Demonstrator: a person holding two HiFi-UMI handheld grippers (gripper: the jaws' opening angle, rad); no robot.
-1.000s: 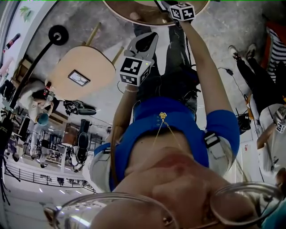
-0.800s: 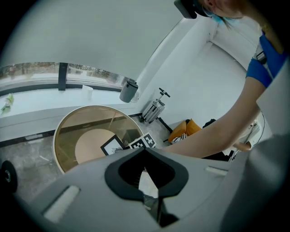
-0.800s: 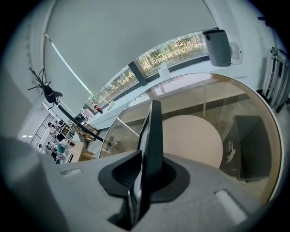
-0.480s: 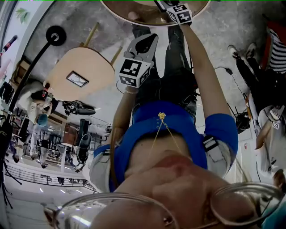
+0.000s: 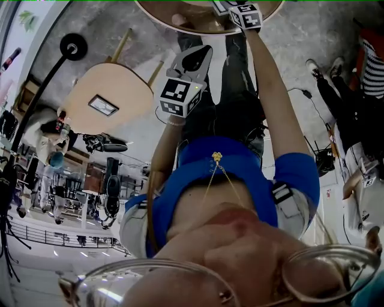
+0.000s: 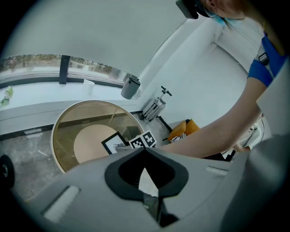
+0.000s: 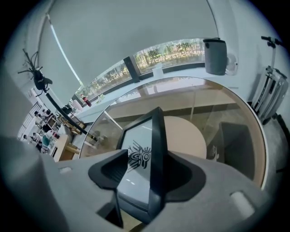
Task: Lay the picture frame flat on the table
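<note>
A black picture frame (image 7: 136, 179) with a white print stands upright on the round glass table (image 7: 256, 136), turned nearly edge-on to me. My right gripper (image 7: 147, 158) reaches over it with the frame between its jaws. The jaws are opening, and the left one stands clear of the glass face. The left gripper view shows the same frame (image 6: 112, 144) beside the right gripper's marker cube (image 6: 144, 140). My left gripper (image 6: 145, 152) hangs back from the table (image 6: 56, 136), shut and holding nothing. In the head view it (image 5: 195, 57) is mid-frame, and the right gripper (image 5: 231, 7) is at the table's rim (image 5: 180, 24).
A second, wooden table (image 5: 126, 84) with a small framed picture (image 5: 103, 105) stands to the left, with a black round-based stand (image 5: 75, 45) next to it. A grey bin (image 7: 215, 55) and a folded scooter (image 7: 272, 86) stand beyond the glass table. People (image 5: 360, 174) are at the right.
The right gripper's marker cube has shifted only slightly at the table's rim. The left gripper has stayed put. The people at the right have moved a little.
</note>
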